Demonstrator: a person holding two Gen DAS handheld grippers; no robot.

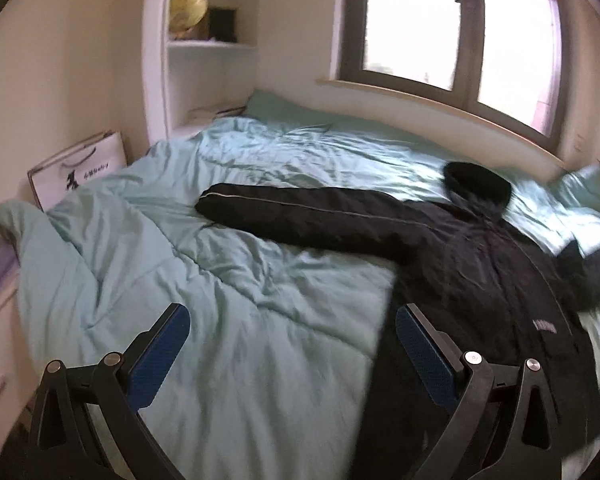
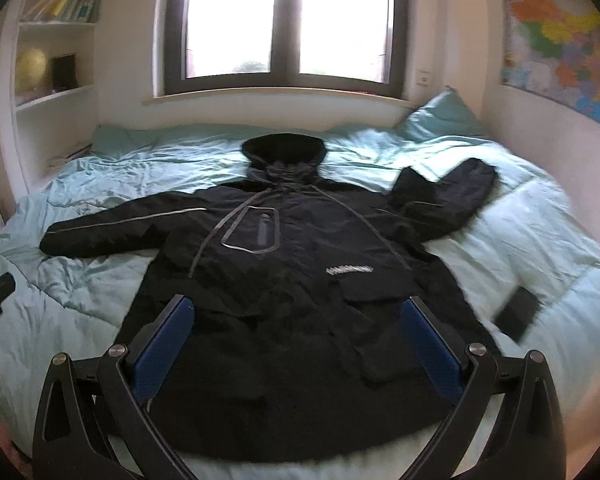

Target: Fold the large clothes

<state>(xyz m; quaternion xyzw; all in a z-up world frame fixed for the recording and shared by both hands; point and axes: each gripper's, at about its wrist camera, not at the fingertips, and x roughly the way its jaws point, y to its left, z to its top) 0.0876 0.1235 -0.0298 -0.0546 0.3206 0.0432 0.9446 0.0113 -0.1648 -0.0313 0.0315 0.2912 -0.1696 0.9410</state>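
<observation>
A large black hooded jacket [image 2: 292, 280] lies front up on a bed with a light teal duvet [image 2: 540, 264]. Its left sleeve [image 2: 116, 228] stretches out flat; its right sleeve [image 2: 452, 192] is bent back on itself. The hood [image 2: 284, 150] points toward the window. My right gripper [image 2: 298, 320] is open and empty above the jacket's lower front. In the left wrist view the jacket [image 1: 480, 264] lies to the right, its sleeve [image 1: 300, 212] reaching left. My left gripper [image 1: 292, 332] is open and empty above the duvet [image 1: 220, 320], beside the jacket's hem.
A window [image 2: 288, 24] is behind the bed. White shelves [image 1: 208, 40] stand at the far left corner, with a white paper bag [image 1: 76, 168] on the floor. A teal pillow [image 2: 444, 116] sits far right. A small dark object [image 2: 516, 314] lies on the duvet. A map [image 2: 564, 48] hangs right.
</observation>
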